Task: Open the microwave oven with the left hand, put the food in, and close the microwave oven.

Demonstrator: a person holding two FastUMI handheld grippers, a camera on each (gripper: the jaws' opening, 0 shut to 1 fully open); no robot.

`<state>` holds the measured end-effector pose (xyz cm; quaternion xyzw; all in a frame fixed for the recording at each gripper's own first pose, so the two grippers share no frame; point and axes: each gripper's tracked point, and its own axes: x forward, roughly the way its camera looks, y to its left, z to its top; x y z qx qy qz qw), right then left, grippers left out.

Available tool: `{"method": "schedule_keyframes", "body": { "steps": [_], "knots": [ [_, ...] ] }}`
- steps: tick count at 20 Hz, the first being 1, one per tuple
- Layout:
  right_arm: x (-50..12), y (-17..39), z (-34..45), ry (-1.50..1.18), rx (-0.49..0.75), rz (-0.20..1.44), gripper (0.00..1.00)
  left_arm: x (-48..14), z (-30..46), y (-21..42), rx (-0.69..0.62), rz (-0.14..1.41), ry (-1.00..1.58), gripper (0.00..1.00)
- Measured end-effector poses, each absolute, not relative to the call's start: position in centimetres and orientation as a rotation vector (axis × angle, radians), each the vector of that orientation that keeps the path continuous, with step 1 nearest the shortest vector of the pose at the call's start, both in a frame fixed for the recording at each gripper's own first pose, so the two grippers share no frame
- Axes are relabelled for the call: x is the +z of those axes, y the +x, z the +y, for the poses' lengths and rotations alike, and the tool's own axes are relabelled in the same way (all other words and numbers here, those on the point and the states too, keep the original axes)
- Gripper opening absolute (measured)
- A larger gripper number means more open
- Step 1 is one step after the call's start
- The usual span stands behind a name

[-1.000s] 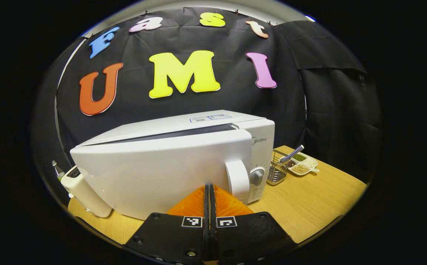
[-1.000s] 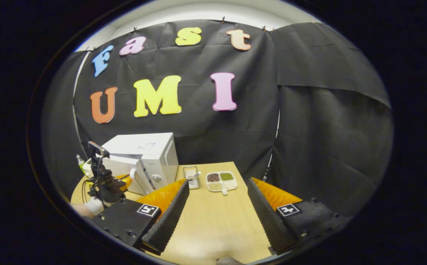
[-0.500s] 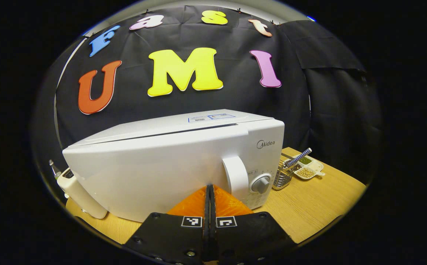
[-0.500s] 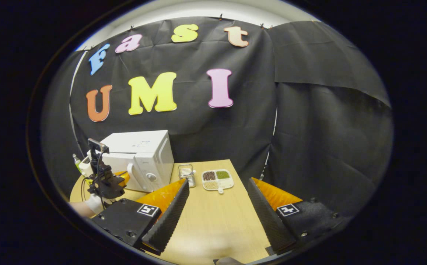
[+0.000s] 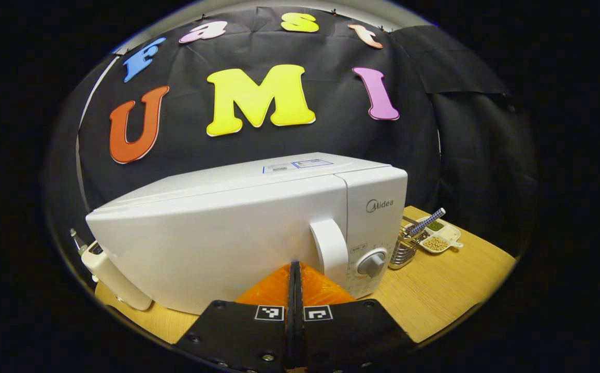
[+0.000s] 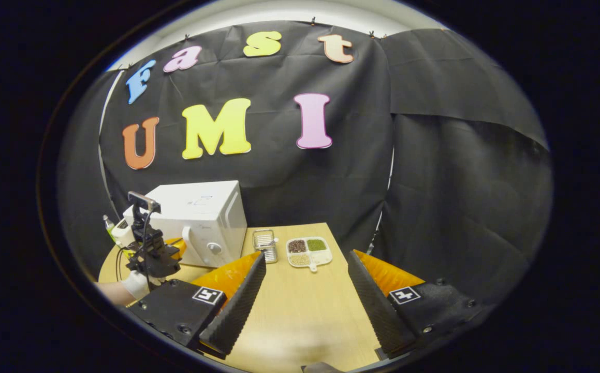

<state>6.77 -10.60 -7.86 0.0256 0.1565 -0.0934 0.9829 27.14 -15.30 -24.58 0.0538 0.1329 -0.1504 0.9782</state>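
We see the white microwave [image 5: 237,228] at centre frame on the wooden table [image 5: 434,290], door flush with its body. Left claw [image 5: 294,269] clenched, tips pressed together, right at the door just left of the handle [image 5: 329,247]. Right claw [image 6: 305,269] released, spread wide over bare table, compartment dish [image 6: 309,251] between its fingers farther back

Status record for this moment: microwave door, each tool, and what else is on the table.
microwave: white, at the table's left, door shut flush with the body
door handle: free, not gripped
left tool: fingers closed together, empty, tips at the lower front of the door; also seen in the right gripper view
right tool: open, empty, over the table
wire basket: right of the microwave
divided dish: holds beans or grains
food inside: cannot tell
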Motion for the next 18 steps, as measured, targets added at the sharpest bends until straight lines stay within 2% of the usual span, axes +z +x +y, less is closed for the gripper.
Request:
{"method": "schedule_keyframes", "body": {
  "steps": [5,6,7,10,11,12,13,14,15,17,18],
  "knots": [
    [-7.9,6.5,-10.5,0.052,-0.183,0.32,1.0,-24.5,-15.3,27.4,-0.306,0.266,0.097,0.0],
    [-8.0,6.3,-10.4,0.053,-0.183,0.32,0.93,-24.8,-15.3,27.1,-0.308,0.282,0.093,0.0],
    [-8.0,6.2,-10.5,0.052,-0.185,0.321,1.0,-25.1,-15.2,26.6,-0.306,0.297,0.082,0.0],
    [-8.0,5.9,-10.2,0.063,-0.182,0.318,1.0,-25.8,-13.6,24.1,-0.267,0.316,0.08,0.0],
    [-8.1,5.8,-10.0,0.059,-0.181,0.32,0.93,-26.2,-12.3,23.1,-0.232,0.322,0.105,0.0],
    [-8.4,5.8,-9.8,0.047,-0.179,0.322,0.93,-26.8,-11.4,22.5,-0.221,0.331,0.119,0.0],
    [-8.7,5.7,-9.5,0.038,-0.174,0.325,1.0,-27.7,-10.9,21.4,-0.228,0.37,0.118,0.32],
    [-9.0,5.7,-8.9,0.029,-0.163,0.331,0.93,-28.3,-10.1,20.0,-0.222,0.402,0.107,0.65],
    [-9.3,5.8,-8.4,0.019,-0.155,0.334,1.0,-29.2,-9.3,19.1,-0.213,0.425,0.098,0.97],
    [-9.8,6.1,-7.2,-0.025,-0.137,0.333,1.0,-29.6,-7.8,16.6,-0.198,0.454,0.078,0.97],
    [-10.1,6.2,-6.3,-0.045,-0.121,0.33,0.93,-29.5,-7.0,15.3,-0.188,0.463,0.066,0.97]
  ]
}}
